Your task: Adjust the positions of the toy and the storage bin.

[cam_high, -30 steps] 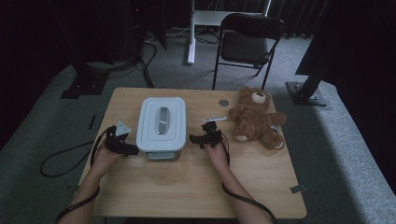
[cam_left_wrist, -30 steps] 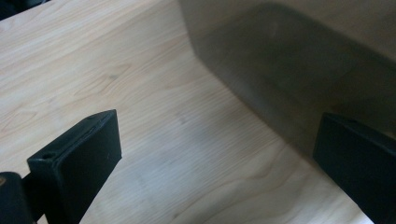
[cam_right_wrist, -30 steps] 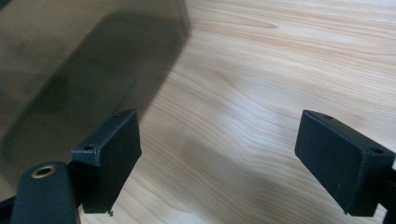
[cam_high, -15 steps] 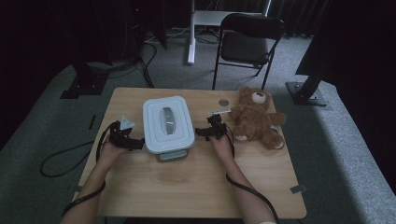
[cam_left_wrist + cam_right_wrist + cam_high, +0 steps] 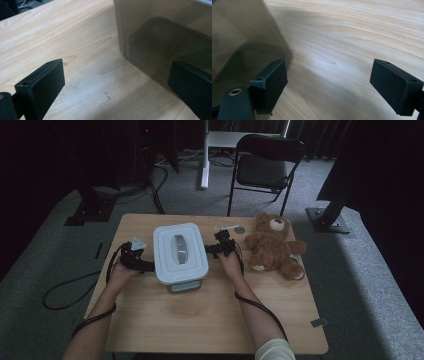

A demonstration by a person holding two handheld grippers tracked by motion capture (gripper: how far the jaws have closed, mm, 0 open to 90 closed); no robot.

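A pale lidded plastic box (image 5: 179, 252) stands in the middle of the wooden table (image 5: 210, 325). My left gripper (image 5: 147, 266) is pressed against the box's left side, open, its jaws wide apart with bare wood between them (image 5: 117, 82); the translucent box wall (image 5: 160, 37) fills the upper right of the left gripper view. My right gripper (image 5: 209, 251) rests against the box's right side, also open (image 5: 329, 82), with the box wall (image 5: 239, 37) at the left. Both point inward at the box.
A brown teddy bear (image 5: 272, 245) lies right of the right hand. A small round metal piece (image 5: 239, 229) lies behind the right gripper. Behind the table stands a folding chair (image 5: 265, 165). Cables trail off the table's left edge.
Both grippers have moved away from the person along the box's sides, and the box has shifted farther up the table with them.
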